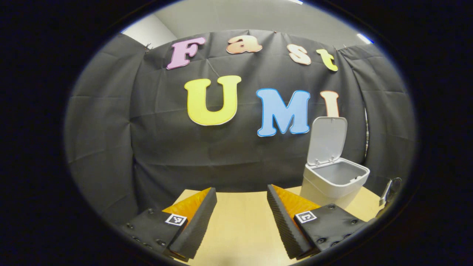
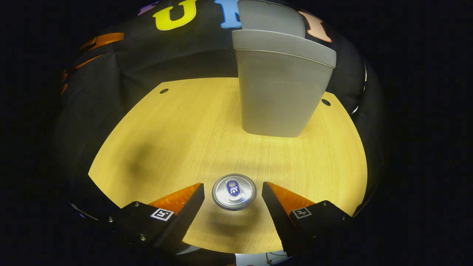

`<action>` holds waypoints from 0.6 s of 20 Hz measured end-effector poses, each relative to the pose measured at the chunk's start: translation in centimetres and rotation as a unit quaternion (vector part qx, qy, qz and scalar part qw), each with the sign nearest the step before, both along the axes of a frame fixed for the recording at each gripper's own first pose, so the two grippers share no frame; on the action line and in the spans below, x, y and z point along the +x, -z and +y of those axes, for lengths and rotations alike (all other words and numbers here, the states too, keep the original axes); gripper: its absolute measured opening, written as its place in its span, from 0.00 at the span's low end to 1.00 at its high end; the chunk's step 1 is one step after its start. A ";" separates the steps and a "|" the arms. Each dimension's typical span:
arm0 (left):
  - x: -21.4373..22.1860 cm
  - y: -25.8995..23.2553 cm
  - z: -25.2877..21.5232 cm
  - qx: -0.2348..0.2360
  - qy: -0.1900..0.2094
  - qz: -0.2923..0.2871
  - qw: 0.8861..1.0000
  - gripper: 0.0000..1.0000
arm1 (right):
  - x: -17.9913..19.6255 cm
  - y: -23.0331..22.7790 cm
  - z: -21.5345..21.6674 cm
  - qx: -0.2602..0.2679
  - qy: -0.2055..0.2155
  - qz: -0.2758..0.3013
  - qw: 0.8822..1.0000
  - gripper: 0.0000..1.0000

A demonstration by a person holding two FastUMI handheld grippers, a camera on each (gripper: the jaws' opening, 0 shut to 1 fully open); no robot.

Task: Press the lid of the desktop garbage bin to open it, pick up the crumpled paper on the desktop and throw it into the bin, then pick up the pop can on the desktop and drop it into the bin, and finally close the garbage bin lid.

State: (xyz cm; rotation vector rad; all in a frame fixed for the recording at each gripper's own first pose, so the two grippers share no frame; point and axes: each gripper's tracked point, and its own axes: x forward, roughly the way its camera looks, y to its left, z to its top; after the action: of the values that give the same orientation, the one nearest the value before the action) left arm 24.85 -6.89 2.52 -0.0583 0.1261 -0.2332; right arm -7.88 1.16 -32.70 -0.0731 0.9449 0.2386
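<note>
The grey desktop bin (image 1: 334,183) stands at the right of the left gripper view with its lid (image 1: 327,139) raised upright and its inside showing grey. My left gripper (image 1: 242,192) is open above the wooden desk, well left of the bin, with nothing between its fingers. In the right gripper view the bin (image 2: 282,92) stands at the far side of the desk. The pop can (image 2: 234,191) stands upright, seen from above, its silver top with a blue tab. My right gripper (image 2: 233,188) is open above it, one finger on each side, apart from the can.
The light wooden desk (image 2: 177,140) has two small dark holes (image 2: 163,90) near its far corners. Black cloth walls close in behind and beside it. A metal clip-like object (image 1: 388,192) shows at the desk's right edge in the left gripper view.
</note>
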 end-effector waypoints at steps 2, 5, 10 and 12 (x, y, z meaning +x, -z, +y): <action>-0.3 0.2 0.8 0.001 -0.008 0.002 1.000 0.91 | 0.0 0.5 0.2 -0.004 -0.006 0.008 1.000 1.00; -0.6 0.6 1.8 0.002 -0.016 0.007 1.000 0.91 | 0.2 0.9 0.4 -0.001 -0.018 0.016 1.000 0.84; -0.7 1.5 2.7 -0.001 -0.028 0.014 1.000 0.91 | 1.2 -0.4 0.7 0.000 -0.023 -0.005 1.000 0.83; -0.6 1.4 2.9 -0.002 -0.031 0.016 0.999 0.83 | 2.0 -2.0 1.2 0.009 -0.025 -0.022 0.999 0.84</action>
State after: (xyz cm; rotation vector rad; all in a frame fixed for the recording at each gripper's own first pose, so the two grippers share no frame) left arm 24.22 -3.94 1.08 -0.0697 0.1550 -0.1713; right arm -5.92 2.39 -30.69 -0.0844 0.8970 0.2907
